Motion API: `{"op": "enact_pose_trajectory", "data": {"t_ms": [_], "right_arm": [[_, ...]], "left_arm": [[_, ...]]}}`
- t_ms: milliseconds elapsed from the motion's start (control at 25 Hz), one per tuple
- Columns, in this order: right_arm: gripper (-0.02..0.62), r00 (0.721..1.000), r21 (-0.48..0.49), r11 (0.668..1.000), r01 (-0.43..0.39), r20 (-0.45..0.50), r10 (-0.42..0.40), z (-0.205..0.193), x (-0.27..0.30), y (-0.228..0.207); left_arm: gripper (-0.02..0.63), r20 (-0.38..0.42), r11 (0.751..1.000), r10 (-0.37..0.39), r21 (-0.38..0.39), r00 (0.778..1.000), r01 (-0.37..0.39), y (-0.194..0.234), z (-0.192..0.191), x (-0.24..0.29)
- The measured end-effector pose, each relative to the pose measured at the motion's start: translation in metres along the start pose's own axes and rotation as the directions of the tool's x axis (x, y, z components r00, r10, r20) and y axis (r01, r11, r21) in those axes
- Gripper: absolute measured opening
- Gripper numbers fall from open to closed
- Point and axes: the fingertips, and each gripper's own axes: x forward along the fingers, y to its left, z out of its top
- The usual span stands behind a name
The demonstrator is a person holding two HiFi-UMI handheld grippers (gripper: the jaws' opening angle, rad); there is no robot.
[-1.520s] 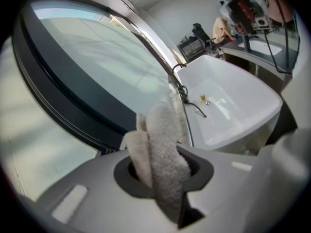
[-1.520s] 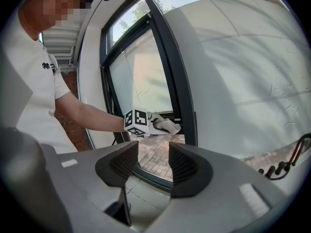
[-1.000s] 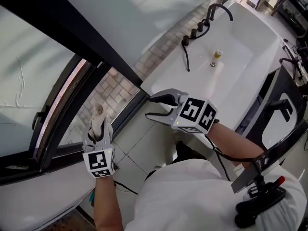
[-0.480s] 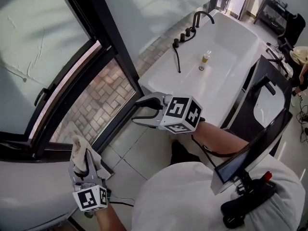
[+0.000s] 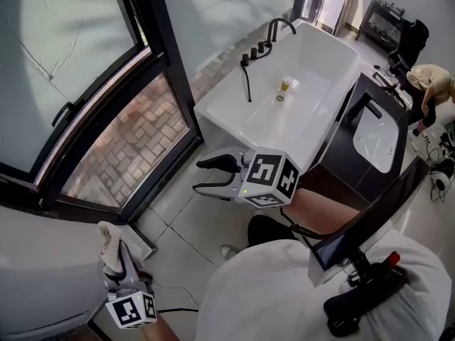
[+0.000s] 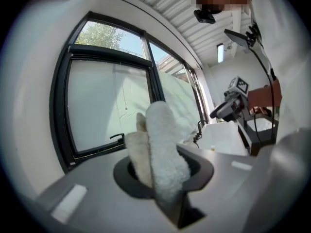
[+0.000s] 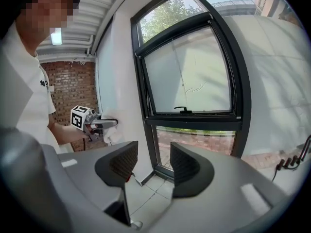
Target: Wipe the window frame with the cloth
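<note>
My left gripper [image 5: 114, 256] sits at the bottom left of the head view, shut on a pale fluffy cloth [image 5: 109, 239] that sticks up past its jaws. The same cloth [image 6: 158, 149] fills the jaws in the left gripper view. It is held away from the black window frame [image 5: 153, 34], which runs along the wall above it with a handle [image 5: 67, 110] on the sash. My right gripper [image 5: 202, 175] hovers over the tiled floor in the middle, open with nothing between its fingers. In the right gripper view the window frame [image 7: 146, 120] stands ahead and the left gripper [image 7: 104, 124] shows at left.
A white bathtub [image 5: 323, 77] with black taps [image 5: 256, 48] stands behind the right gripper. A dark vanity with a white basin [image 5: 373, 137] is at right. A person [image 5: 430, 84] bends at the far right. Grey floor tiles [image 5: 181, 215] lie between the grippers.
My left gripper has dropped down and away from the window frame with the cloth still in it. The view has swung, showing more of the tub and vanity. The right gripper stays open.
</note>
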Motion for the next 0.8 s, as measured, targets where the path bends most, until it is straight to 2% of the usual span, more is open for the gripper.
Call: {"op": "enact_pose_trajectory", "data": {"t_ms": [360, 560, 800], "right_arm": [[0.204, 0.996, -0.085, 0.995, -0.048, 0.074, 0.054, 0.039, -0.048, 0.021], [0.204, 0.993, -0.099, 0.994, -0.035, 0.113, 0.046, 0.040, -0.094, 0.018], [0.206, 0.988, -0.113, 0.993, -0.043, 0.144, 0.059, 0.033, -0.136, 0.017]], "left_arm": [[0.101, 0.034, 0.999, 0.043, -0.016, 0.998, -0.043, -0.041, 0.029, -0.026], [0.103, 0.059, 1.000, 0.018, -0.004, 0.998, -0.018, -0.083, 0.051, -0.021], [0.103, 0.048, 1.000, 0.003, 0.010, 0.999, -0.004, -0.128, 0.064, -0.021]]}}
